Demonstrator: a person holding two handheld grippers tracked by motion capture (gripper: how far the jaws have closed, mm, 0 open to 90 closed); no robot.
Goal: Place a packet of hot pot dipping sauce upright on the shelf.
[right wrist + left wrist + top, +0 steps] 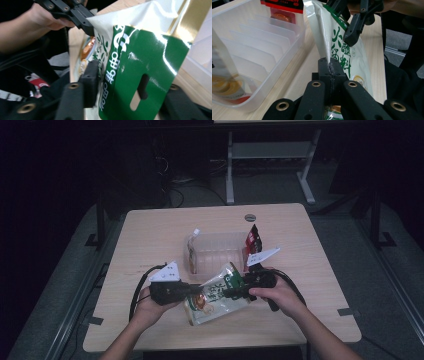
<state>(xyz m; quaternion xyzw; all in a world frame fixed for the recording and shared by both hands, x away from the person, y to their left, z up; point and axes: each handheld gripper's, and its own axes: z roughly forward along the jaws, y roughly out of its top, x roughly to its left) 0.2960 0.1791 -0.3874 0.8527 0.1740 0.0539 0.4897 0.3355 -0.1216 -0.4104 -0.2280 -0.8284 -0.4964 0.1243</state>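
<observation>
Left gripper (331,65) clamped on pouch (215,296) edge; right gripper (233,292) straddling pouch top, contact hidden.

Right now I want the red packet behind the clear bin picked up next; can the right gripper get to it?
Probably not yet: the right gripper has the green-and-white pouch between its jaws, and the clear bin partly screens the red packet.

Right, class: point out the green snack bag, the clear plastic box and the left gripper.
Green snack bag (216,296), high view, on its printed front.
Clear plastic box (287,43), left gripper view, on its near wall.
Left gripper (331,67), left gripper view, where its jaws meet.
</observation>
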